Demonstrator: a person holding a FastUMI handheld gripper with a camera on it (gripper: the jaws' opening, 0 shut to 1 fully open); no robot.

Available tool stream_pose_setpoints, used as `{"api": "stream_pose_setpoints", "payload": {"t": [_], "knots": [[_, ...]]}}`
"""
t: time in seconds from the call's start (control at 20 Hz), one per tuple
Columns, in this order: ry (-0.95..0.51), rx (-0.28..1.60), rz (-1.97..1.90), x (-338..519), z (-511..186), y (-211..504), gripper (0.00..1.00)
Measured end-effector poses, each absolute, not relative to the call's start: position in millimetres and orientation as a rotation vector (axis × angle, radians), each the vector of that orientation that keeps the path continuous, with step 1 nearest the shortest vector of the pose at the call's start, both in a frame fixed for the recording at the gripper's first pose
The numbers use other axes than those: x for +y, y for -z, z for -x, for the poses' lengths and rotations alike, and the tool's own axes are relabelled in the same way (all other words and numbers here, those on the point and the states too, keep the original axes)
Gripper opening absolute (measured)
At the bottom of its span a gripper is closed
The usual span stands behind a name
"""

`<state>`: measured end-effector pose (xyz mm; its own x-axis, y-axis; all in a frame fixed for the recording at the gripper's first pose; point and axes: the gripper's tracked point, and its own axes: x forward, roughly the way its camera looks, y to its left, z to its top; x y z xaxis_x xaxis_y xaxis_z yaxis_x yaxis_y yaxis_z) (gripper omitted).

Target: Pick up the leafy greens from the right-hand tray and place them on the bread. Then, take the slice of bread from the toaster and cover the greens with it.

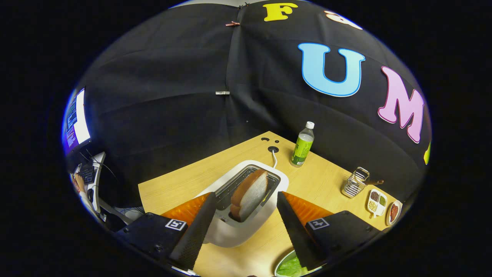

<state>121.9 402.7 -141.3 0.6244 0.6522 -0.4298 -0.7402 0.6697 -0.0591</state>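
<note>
So the slice of bread (250, 194) is seen sticking up out of the toaster (246, 215), tilted a bit, brown crust on the upper left edge and the pale cut face turned toward the right finger. It's sat in the slot, apparently resting against the metal grid inside. The toaster itself is white with rounded corners, and a white cord (274, 157) is run from its far end to a round hole in the surface (326, 184).

The tongs (243, 202) are held wide open, with nothing gripped. The two dark textured fingers (200, 227) are spread to either side of the toaster, and the bread is found roughly between their tips, not touched by either as far as can be told.

The leafy greens (293, 267) are glimpsed close in by the right finger, lying in a light-rimmed dish, mostly hidden by the finger, so not much else can be said about them.

Further out on the light wood surface, a green-labelled bottle (302, 144) with a white cap is stood upright beyond the toaster. Off to the right, a small wire basket (354, 182) is placed, with a white divided dish (376, 202) of small bits just beside it, and a plate with something reddish (394, 211) next to that. Way off to the left, a lit screen (77, 121) can be made out.
</note>
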Motion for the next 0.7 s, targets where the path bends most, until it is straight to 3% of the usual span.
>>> {"api": "stream_pose_setpoints", "payload": {"t": [0.4,0.55,0.7], "knots": [[-0.755,0.408,0.277,422,-140,170,0.96],[-0.76,0.331,0.295,428,-141,159,0.79],[-0.738,0.308,0.333,424,-144,166,0.53]]}}
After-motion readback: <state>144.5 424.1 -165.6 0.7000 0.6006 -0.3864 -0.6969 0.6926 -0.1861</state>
